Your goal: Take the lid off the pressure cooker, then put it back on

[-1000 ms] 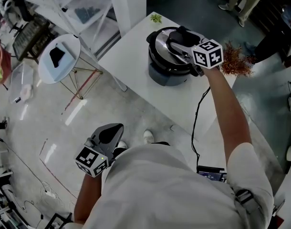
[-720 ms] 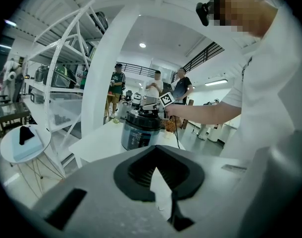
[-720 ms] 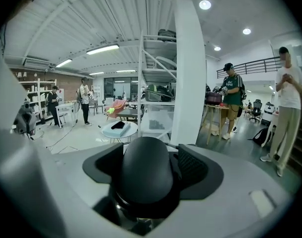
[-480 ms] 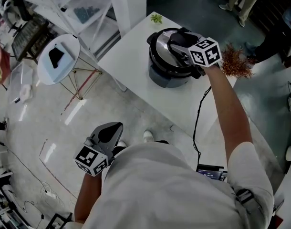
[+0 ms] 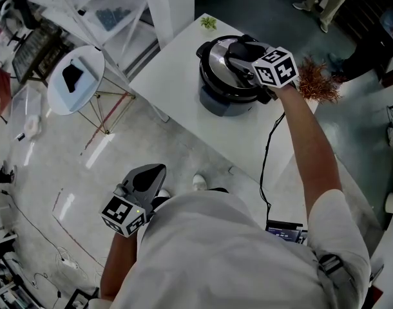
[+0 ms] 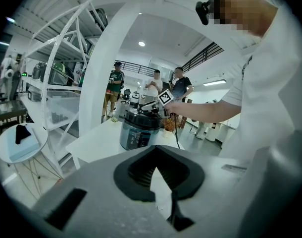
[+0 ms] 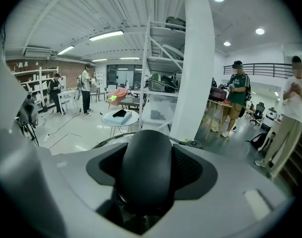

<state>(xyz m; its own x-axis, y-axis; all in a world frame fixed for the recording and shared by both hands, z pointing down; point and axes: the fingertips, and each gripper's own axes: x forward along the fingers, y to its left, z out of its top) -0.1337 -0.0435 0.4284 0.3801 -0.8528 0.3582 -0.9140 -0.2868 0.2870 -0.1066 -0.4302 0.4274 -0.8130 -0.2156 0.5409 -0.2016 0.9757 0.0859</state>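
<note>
Nearest, low beside the person's body and over the floor (image 5: 67, 166), the left gripper (image 5: 156, 174) hangs idle. Its fingers are drawn together at the tips with nothing between them, well apart from the work. Farther out, a black cord (image 5: 266, 166) trails off the near edge of the white bench (image 5: 177, 76) and runs up toward the pressure cooker (image 5: 225, 102), which stands toward the far right of the bench. The lid (image 5: 216, 62) sits on it, a polished steel dome over a dark body. The right gripper (image 5: 240, 49) reaches over the lid from the right. Its fingers have just been closing around the black handle (image 7: 143, 172) on top, which fills the gap between them, and the pads look to be against its sides. The lid is probably stiff and fairly heavy for its size. Its shiny dome would likely slip under rubber pads, so the rounded handle is the sensible place to take hold, gripped deep rather than by the tips. A lid of this kind usually locks by turning, so it probably needs a twist before it lifts. The pot may try to turn with it, since nothing steadies the body. Just right of the pot lies a tuft of brown sprigs (image 5: 319, 82), near enough to brush when the lid swings aside.
</note>
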